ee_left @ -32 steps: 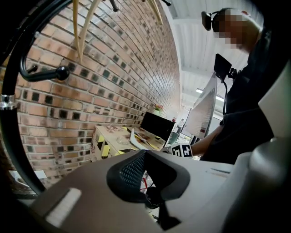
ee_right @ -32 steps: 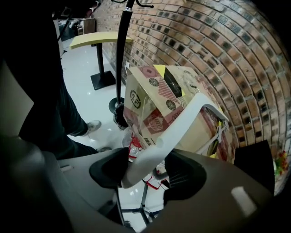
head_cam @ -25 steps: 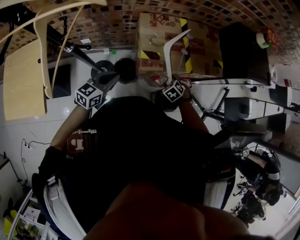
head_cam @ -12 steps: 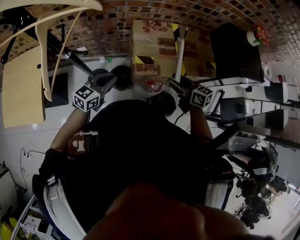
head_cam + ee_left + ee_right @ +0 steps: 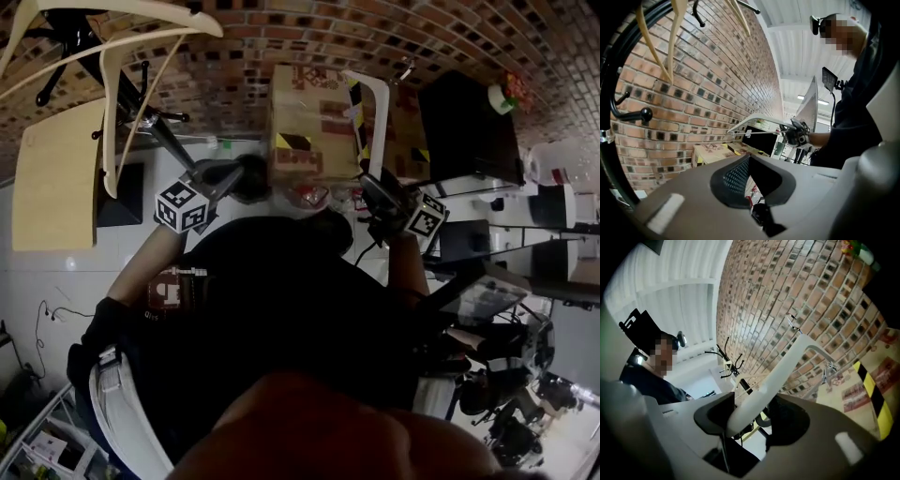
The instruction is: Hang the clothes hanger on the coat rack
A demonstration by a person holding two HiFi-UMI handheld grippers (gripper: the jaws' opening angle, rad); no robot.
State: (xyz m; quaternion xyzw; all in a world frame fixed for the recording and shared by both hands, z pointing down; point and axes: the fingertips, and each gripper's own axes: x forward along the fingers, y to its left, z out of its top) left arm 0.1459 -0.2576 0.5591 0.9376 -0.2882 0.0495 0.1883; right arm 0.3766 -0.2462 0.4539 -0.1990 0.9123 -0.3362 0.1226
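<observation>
Lifting: right gripper (image 5: 380,199), jaws clamped on white hanger (image 5: 376,112), has risen; hanger now high before brick wall (image 5: 234,42), well apart from coat rack (image 5: 161,127). Left gripper (image 5: 221,174) jaws apart, empty. Hooking remains.

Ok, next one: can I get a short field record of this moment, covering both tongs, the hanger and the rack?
left tongs: open, nothing between them
right tongs: shut on one arm of the white plastic clothes hanger
hanger position: held up before the red brick wall, hook end away from the tongs, apart from the rack
black metal coat rack: at the head view's left, pale wooden hangers on it
task state: hanger not yet hung
</observation>
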